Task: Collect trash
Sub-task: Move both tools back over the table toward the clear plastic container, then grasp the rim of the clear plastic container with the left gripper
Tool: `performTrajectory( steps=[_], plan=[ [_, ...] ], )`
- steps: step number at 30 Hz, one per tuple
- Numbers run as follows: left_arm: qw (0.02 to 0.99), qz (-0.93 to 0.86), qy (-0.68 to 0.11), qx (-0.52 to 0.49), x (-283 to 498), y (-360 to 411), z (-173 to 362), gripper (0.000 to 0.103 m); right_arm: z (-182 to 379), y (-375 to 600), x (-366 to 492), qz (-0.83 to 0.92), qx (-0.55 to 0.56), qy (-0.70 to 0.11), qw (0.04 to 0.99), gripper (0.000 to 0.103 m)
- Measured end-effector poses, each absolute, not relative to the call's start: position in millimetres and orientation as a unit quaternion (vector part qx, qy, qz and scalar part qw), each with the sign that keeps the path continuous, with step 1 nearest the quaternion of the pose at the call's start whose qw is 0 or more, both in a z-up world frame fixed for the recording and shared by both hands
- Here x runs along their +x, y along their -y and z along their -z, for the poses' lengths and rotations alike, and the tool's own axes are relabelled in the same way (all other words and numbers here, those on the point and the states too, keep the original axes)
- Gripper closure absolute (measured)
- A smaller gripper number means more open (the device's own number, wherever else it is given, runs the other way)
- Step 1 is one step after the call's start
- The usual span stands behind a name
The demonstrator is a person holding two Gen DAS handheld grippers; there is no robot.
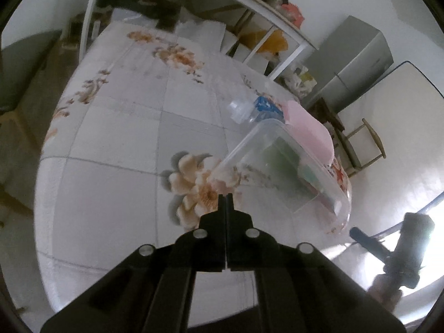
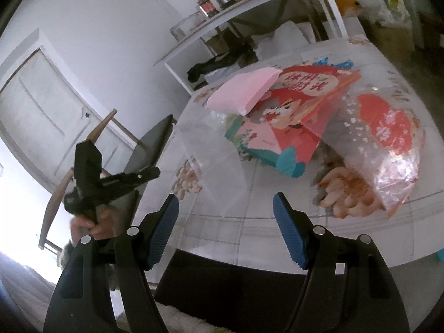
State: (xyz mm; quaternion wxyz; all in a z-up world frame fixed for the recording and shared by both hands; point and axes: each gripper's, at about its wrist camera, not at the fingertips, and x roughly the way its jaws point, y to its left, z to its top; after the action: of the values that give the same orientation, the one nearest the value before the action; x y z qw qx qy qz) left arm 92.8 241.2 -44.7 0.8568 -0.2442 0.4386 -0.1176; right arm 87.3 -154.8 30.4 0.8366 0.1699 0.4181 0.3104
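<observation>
On floral tablecloth [image 1: 116,127], clear bin [image 1: 288,166], pink pad [image 2: 244,91], plastic bottle [image 1: 249,109], red wrappers [image 2: 313,91].

Floral tablecloth [image 1: 125,127] on table, white shelf unit [image 1: 277,19] behind, grey fridge [image 1: 358,58], white door [image 2: 41,105], wooden chair [image 2: 63,183]

A plastic container [image 1: 288,166] lies on the desk [image 1: 125,138]. A bottle [image 1: 249,109] lies just behind it. A shelf [image 1: 249,2] stands behind the desk.
</observation>
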Motion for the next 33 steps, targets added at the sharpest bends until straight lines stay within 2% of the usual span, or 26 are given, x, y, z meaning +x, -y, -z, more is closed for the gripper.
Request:
performTrajectory(
  steps=[5, 7, 9, 12, 19, 20, 21, 22, 29, 33],
  plan=[
    [0.86, 0.112, -0.422, -0.264, 93, -255, 42, 0.102, -27, 151, 85, -0.313, 0.17, -0.422, 0.834, 0.035],
    [0.87, 0.117, -0.412, -0.245, 97, -247, 42, 0.092, -28, 152, 84, -0.312, 0.17, -0.423, 0.834, 0.035],
    [0.885, 0.116, -0.403, -0.202, 105, -236, 45, 0.067, -28, 153, 83, -0.311, 0.17, -0.423, 0.834, 0.035],
    [0.893, 0.107, -0.419, -0.125, 126, -214, 56, 0.062, -29, 155, 82, -0.305, 0.171, -0.425, 0.835, 0.035],
    [0.873, 0.155, -0.448, -0.116, 156, -200, 73, 0.062, -27, 161, 80, -0.293, 0.176, -0.428, 0.837, 0.035],
    [0.872, 0.157, -0.448, -0.118, 157, -200, 73, 0.07, -26, 160, 80, -0.293, 0.177, -0.429, 0.836, 0.035],
    [0.871, 0.157, -0.45, -0.122, 158, -201, 74, 0.085, -26, 160, 80, -0.294, 0.177, -0.43, 0.835, 0.035],
    [0.867, 0.159, -0.455, -0.124, 159, -203, 74, 0.09, -26, 159, 80, -0.294, 0.177, -0.43, 0.835, 0.035],
    [0.854, 0.179, -0.471, -0.129, 133, -208, 63, 0.098, -27, 154, 81, -0.301, 0.174, -0.427, 0.835, 0.035],
    [0.839, 0.186, -0.485, -0.164, 109, -222, 53, 0.099, -26, 154, 80, -0.3, 0.173, -0.427, 0.835, 0.035]
  ],
)
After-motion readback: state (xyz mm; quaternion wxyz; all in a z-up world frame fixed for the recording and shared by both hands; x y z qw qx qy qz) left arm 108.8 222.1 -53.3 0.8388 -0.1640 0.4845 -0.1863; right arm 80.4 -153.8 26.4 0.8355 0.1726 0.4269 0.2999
